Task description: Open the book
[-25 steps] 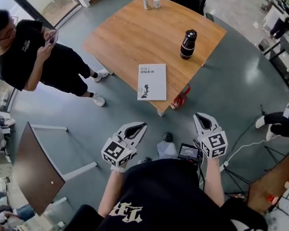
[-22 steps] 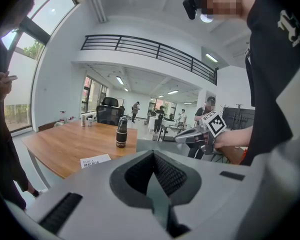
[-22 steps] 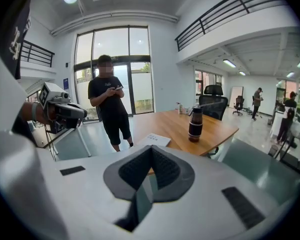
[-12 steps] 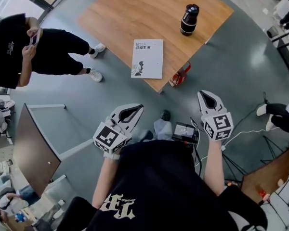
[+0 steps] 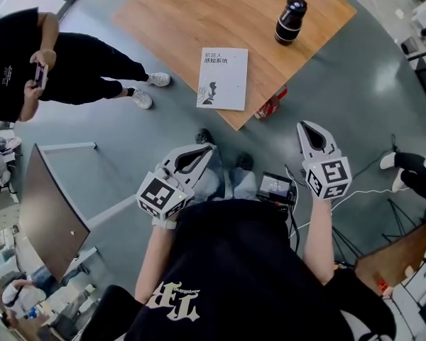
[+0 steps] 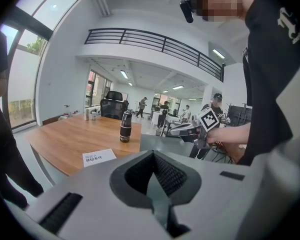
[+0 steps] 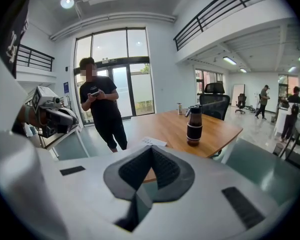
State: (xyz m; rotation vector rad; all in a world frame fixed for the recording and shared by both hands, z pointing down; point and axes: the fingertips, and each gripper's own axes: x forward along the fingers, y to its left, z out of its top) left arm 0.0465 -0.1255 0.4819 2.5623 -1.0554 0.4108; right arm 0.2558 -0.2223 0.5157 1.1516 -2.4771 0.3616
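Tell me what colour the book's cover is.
The book is white with dark print, clearest in the head view.

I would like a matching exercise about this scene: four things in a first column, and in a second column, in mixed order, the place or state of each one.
Things:
1. book
2. dark bottle
3. left gripper
4. phone

Places or states:
A. upright on the far part of the table
B. in the hands of the standing person
C. closed, lying flat near the table's near edge
D. jaws together, nothing between them, held short of the table

Pairs: 1-C, 2-A, 3-D, 4-B
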